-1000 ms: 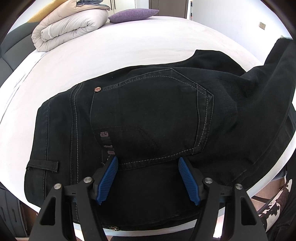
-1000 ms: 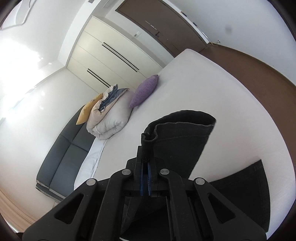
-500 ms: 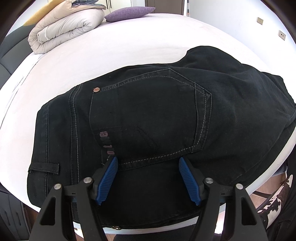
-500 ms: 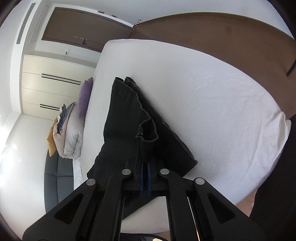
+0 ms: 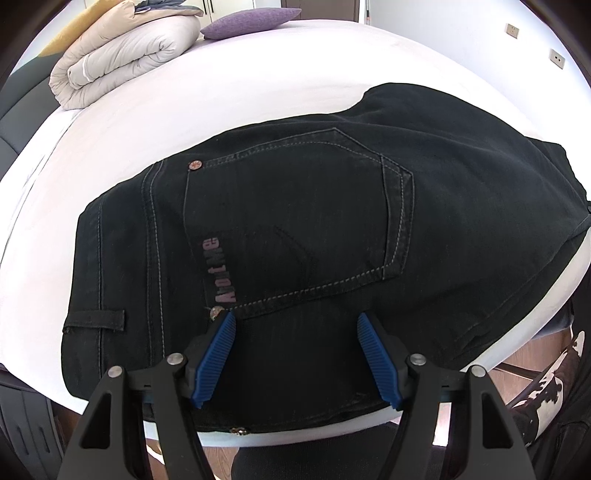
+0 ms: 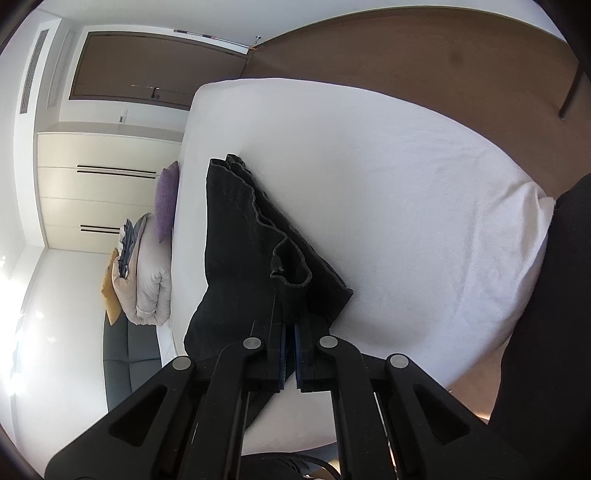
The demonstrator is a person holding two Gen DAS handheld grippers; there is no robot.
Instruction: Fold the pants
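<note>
Black jeans lie on the white bed, seat and back pocket up, waistband to the left. My left gripper is open, hovering over the seat near the bed's front edge, blue pads apart and empty. My right gripper is shut on the hem end of the jeans' legs, which lies draped on the bed sheet ahead of it.
A rolled beige duvet and a purple pillow sit at the bed's far end. A grey sofa, wardrobes and a brown door lie beyond. A person's dark-clad leg stands at the right.
My right gripper has swung down and brought the leg ends from raised in the air to the bed. In the left wrist view the lifted legs dropped flat. My left gripper stayed put.
</note>
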